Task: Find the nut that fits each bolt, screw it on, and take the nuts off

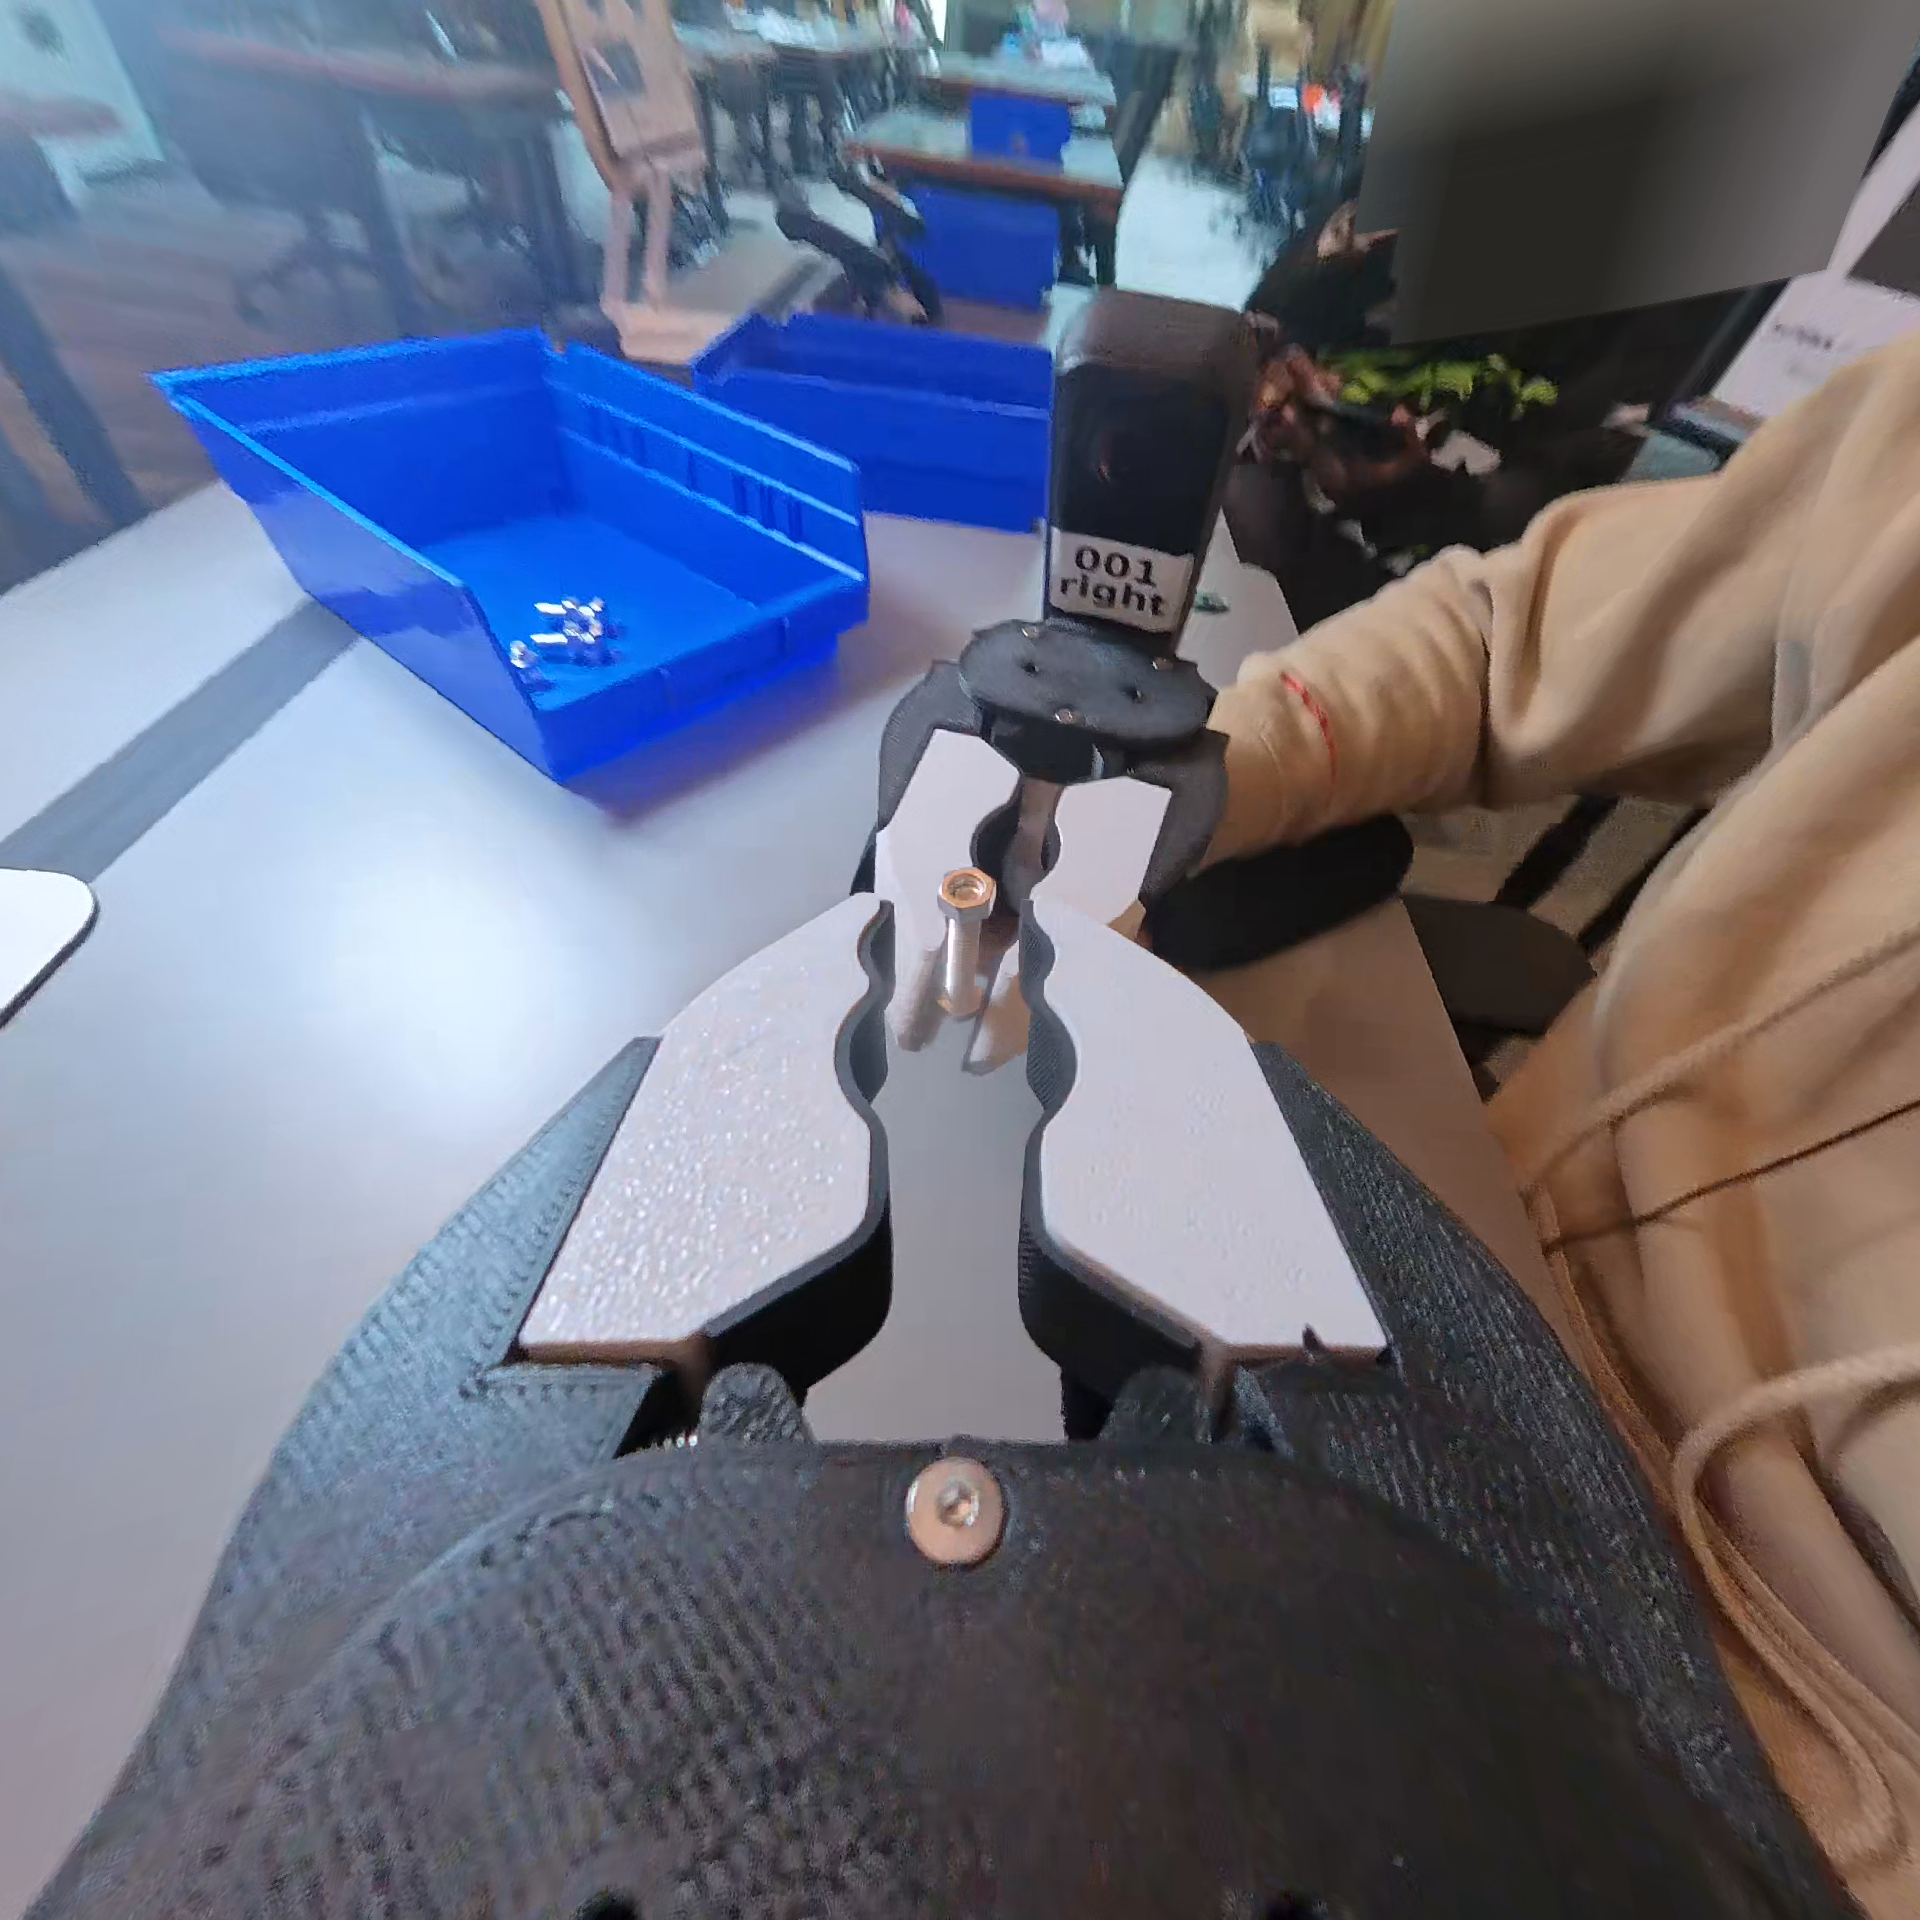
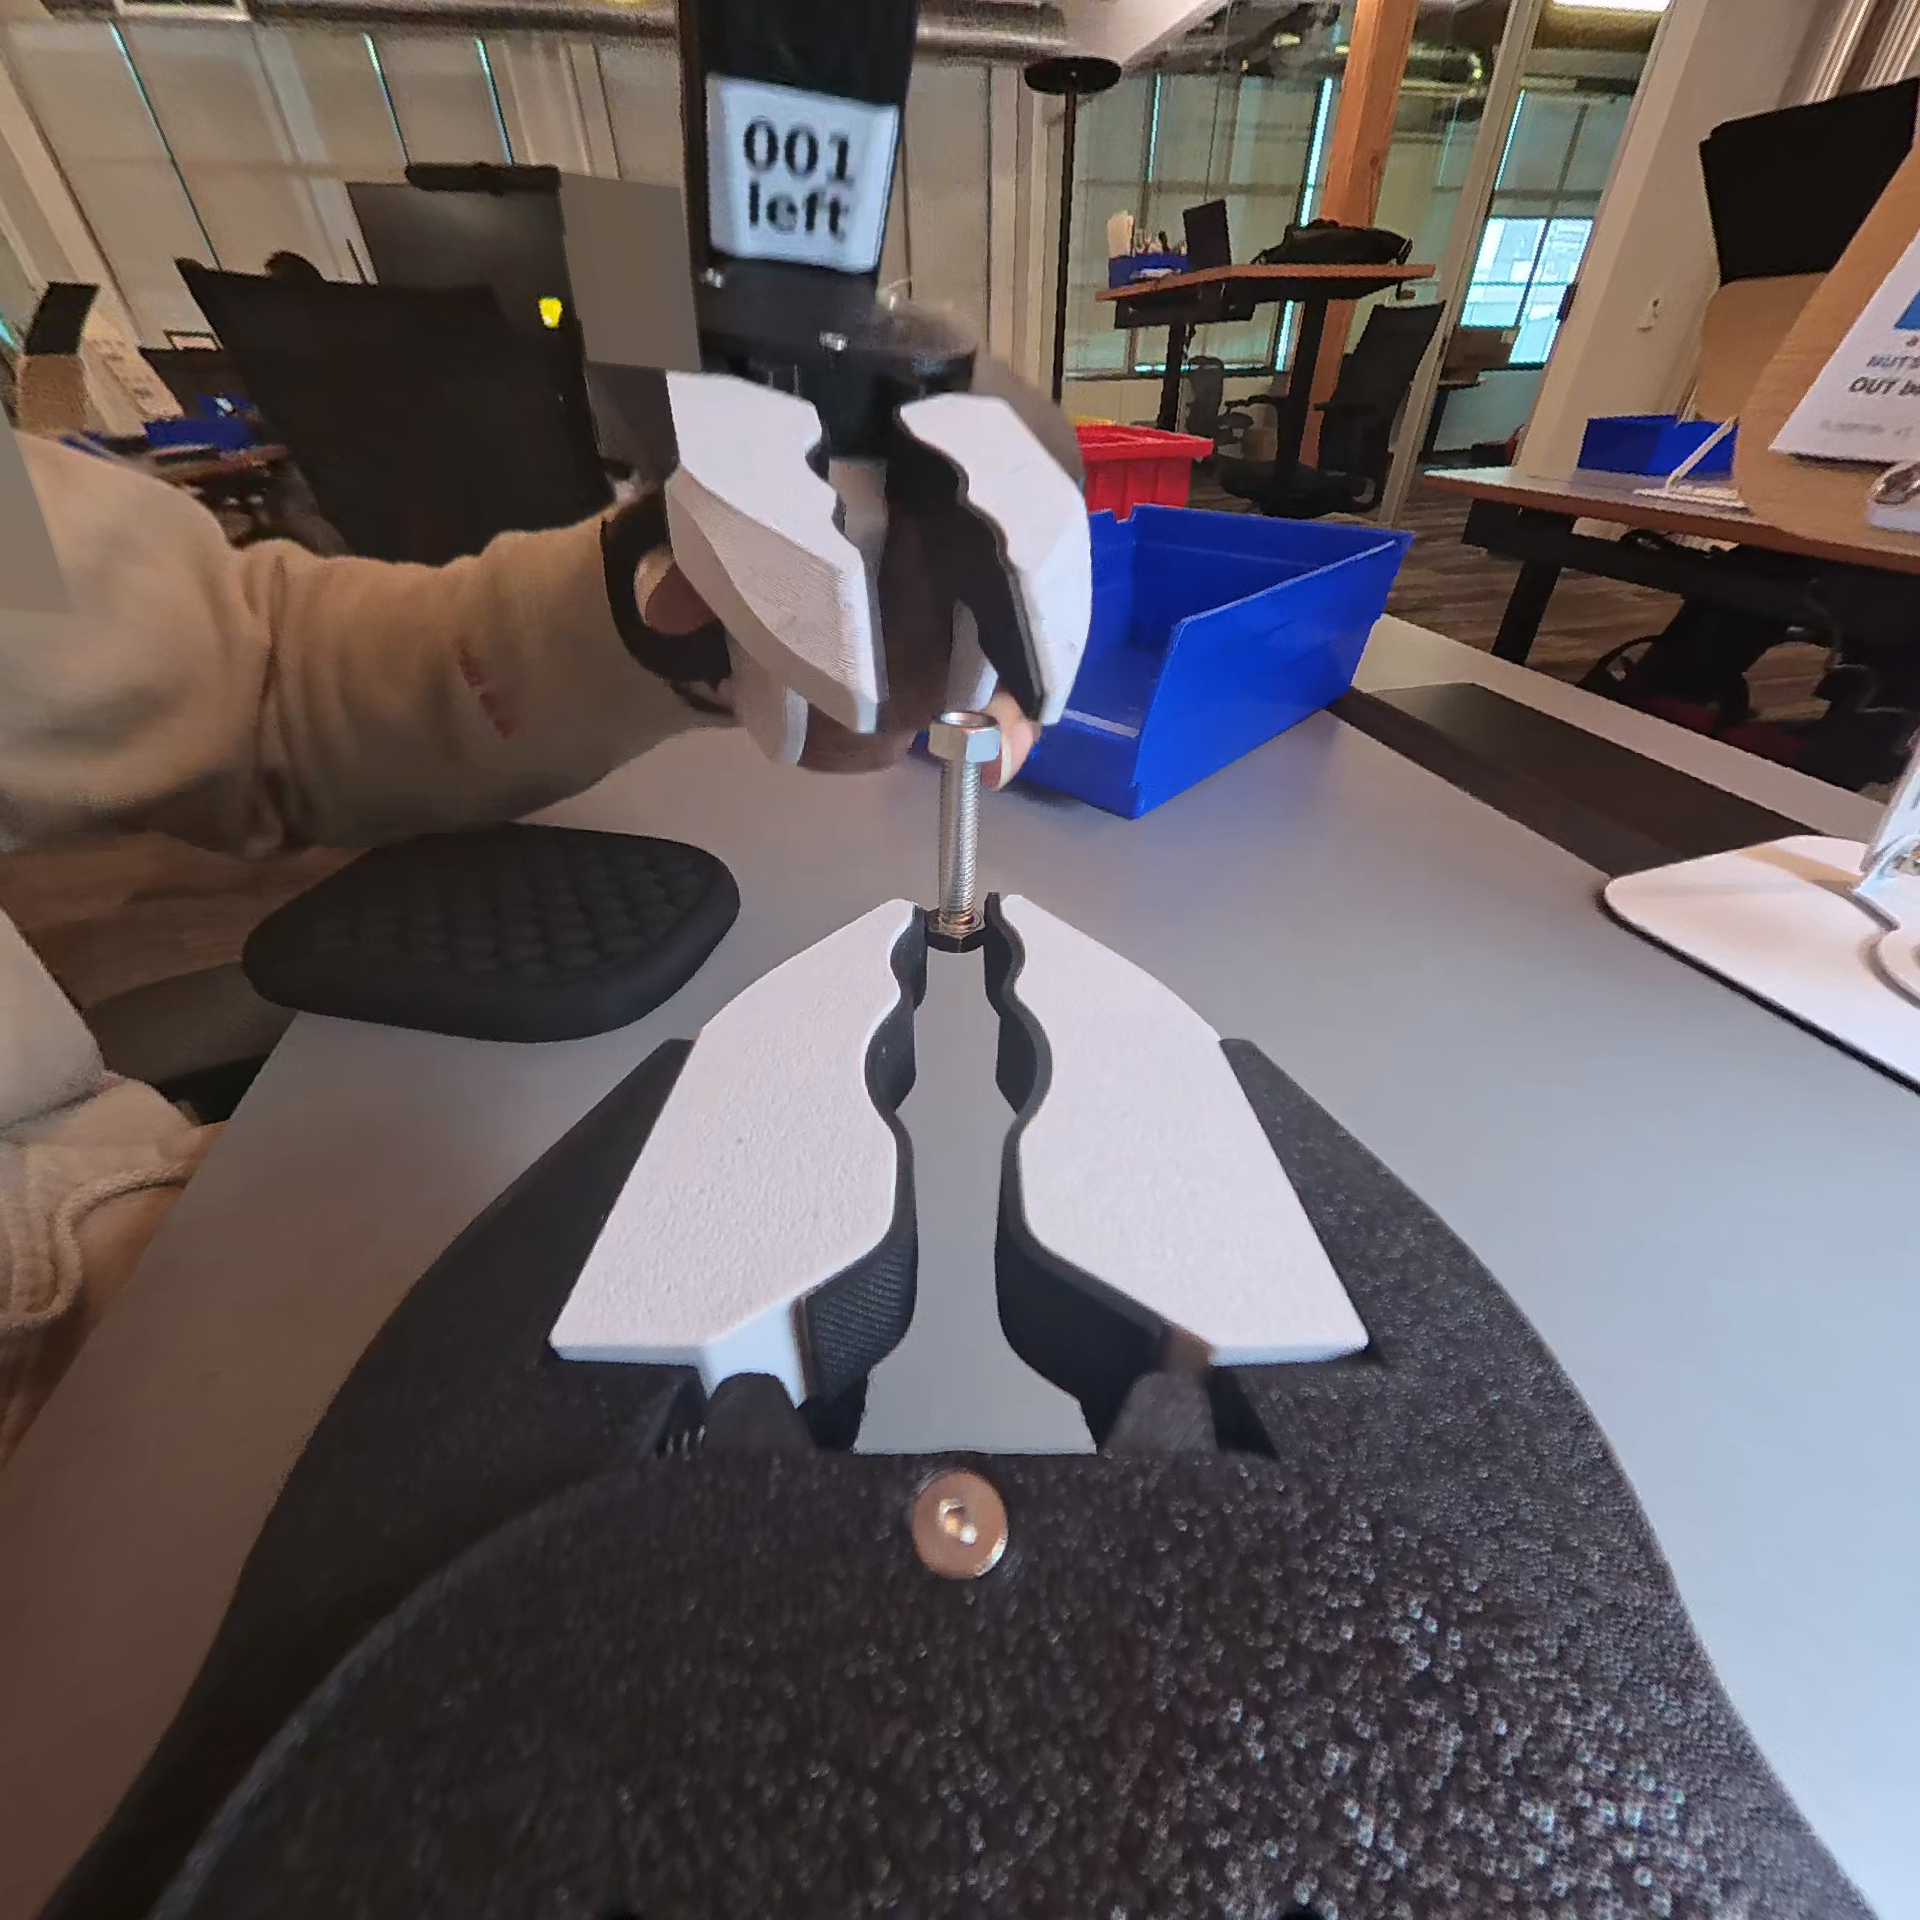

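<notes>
The right tool (image 2: pixel 956 920) is clamping a bolt (image 2: pixel 958 831) by its head. A nut (image 2: pixel 964 741) is sitting at the bolt's far tip. The left tool (image 2: pixel 935 717), jaws parted, is hovering there; threading looks barely started, removal pending.

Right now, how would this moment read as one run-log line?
right gripper: shut on bolt, upright | nut: at bolt's top | left gripper: open, by nut | blue bin: spare hardware

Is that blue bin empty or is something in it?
Not empty: the blue bin holds a small cluster of silvery hardware on its floor.
</notes>
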{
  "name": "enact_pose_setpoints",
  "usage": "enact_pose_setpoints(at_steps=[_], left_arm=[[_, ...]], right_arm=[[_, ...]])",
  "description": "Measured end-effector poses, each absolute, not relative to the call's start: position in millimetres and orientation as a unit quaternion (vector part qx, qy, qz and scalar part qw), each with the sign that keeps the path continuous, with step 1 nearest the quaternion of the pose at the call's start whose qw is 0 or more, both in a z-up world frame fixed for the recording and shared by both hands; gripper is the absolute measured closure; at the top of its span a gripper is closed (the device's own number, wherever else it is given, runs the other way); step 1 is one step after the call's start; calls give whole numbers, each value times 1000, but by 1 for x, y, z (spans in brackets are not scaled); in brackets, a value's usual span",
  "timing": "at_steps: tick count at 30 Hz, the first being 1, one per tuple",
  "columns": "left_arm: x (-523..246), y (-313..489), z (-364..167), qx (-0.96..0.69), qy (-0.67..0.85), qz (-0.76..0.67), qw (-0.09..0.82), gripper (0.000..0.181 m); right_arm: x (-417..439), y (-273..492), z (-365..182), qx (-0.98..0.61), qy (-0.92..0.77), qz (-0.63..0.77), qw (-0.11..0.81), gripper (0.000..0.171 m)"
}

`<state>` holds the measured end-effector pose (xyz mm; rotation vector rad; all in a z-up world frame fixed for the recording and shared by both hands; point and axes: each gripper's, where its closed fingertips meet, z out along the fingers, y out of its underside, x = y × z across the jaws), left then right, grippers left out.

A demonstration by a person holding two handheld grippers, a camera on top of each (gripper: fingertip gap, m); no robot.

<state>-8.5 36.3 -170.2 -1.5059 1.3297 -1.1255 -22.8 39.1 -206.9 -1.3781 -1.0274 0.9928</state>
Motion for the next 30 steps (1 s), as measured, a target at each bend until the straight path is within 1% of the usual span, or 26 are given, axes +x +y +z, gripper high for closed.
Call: enact_pose_setpoints(at_steps=[6,12,19,25,30], left_arm=[[-18,43,-162,-578,481,-477,454,159],[-30,56,-163,-576,450,-467,497,162],[-28,57,-172,-579,451,-468,491,164],[-28,54,-169,-569,456,-473,494,167],[-32,57,-168,-568,446,-484,494,167]], right_arm=[[-36,51,-201,-582,-418,411,564,161],[-49,61,-201,-579,-409,418,568,161],[-50,58,-206,-579,-414,417,565,161],[-48,56,-205,-574,-413,422,567,161],[-45,55,-200,-563,-408,430,576,161]])
